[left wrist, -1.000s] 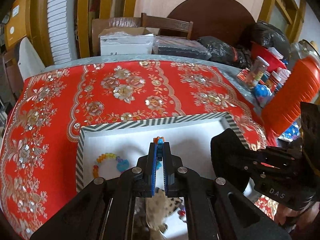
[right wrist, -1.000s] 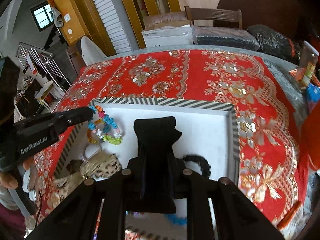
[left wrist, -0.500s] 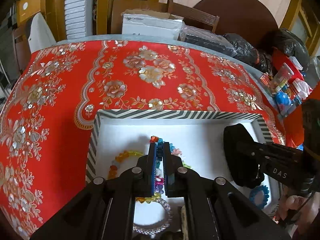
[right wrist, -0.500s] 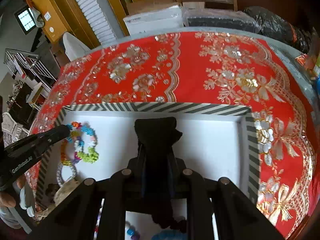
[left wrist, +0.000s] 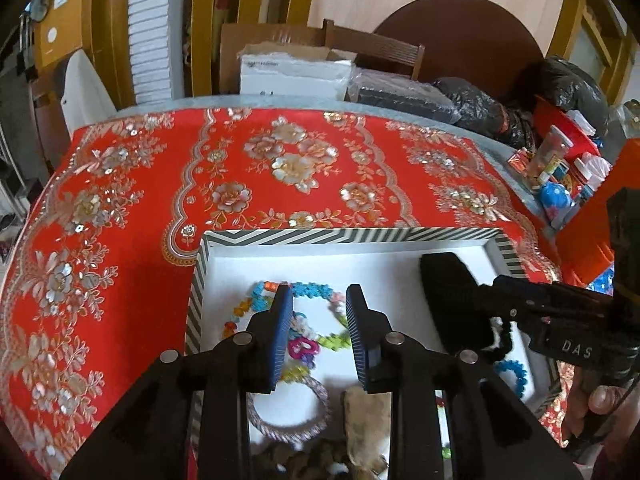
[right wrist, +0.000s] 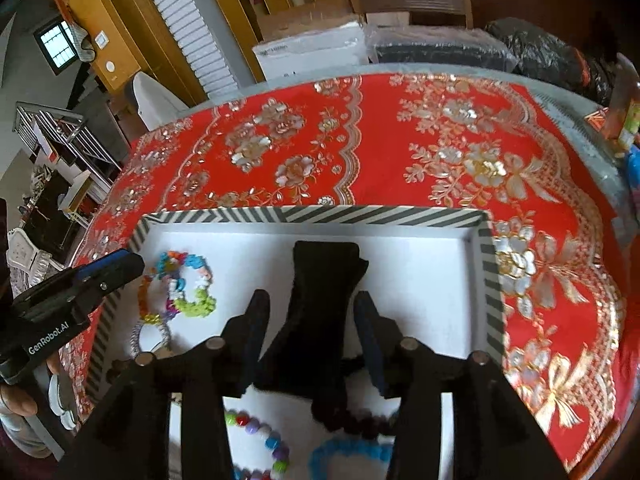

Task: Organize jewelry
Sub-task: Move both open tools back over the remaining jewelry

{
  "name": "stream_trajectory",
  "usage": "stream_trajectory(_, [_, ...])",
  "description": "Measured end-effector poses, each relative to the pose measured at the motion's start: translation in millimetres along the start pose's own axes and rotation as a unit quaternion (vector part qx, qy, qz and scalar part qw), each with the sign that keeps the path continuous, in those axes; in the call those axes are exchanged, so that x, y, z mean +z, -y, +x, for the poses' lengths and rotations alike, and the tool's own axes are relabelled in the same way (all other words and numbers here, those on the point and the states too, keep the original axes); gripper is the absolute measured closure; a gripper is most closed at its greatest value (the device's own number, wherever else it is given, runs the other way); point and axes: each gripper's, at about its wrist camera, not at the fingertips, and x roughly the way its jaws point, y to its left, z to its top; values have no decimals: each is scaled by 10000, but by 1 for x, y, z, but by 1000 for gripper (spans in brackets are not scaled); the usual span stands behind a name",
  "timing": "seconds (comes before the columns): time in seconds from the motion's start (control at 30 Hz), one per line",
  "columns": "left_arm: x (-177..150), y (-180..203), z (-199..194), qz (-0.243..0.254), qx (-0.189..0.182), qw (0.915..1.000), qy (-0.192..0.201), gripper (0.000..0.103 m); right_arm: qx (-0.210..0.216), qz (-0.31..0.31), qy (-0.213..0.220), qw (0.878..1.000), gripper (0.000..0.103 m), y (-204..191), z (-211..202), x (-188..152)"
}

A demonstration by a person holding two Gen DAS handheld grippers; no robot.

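A white tray with a striped rim (left wrist: 344,236) (right wrist: 312,214) lies on the red cloth. My left gripper (left wrist: 318,332) is open above a colourful flower-bead bracelet (left wrist: 312,292) that lies in the tray's left part; it also shows in the right wrist view (right wrist: 182,284). My right gripper (right wrist: 316,336) is open, and a black velvet bracelet stand (right wrist: 320,320) lies between its fingers on the tray; it also shows in the left wrist view (left wrist: 452,296). A silver bangle (left wrist: 288,416), bead strings (right wrist: 260,436) and a blue bracelet (right wrist: 348,452) lie nearer me.
The red flowered tablecloth (left wrist: 280,168) covers the table. Bottles and an orange container (left wrist: 560,172) crowd the right edge. Boxes and black bags (left wrist: 296,72) stand behind the table, with a chair (right wrist: 408,0).
Both grippers opened. The left let go of the flower-bead bracelet into the tray's left part. The right let go of the black stand, which now lies on the tray.
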Motion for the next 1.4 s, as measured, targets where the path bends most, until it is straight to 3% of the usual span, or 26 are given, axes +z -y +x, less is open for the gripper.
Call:
stream_trajectory(0.6, [-52, 45, -81, 289, 323, 9972, 614, 78, -244, -306, 573, 9976, 43, -19, -109, -67])
stream_trajectory(1.1, [-89, 53, -112, 207, 651, 9948, 755, 77, -259, -362, 737, 9963, 41, -31, -138, -117])
stream_trajectory(1.4, [-106, 59, -117, 174, 630, 9955, 680, 78, -308, -389, 715, 9962, 41, -30, -145, -135])
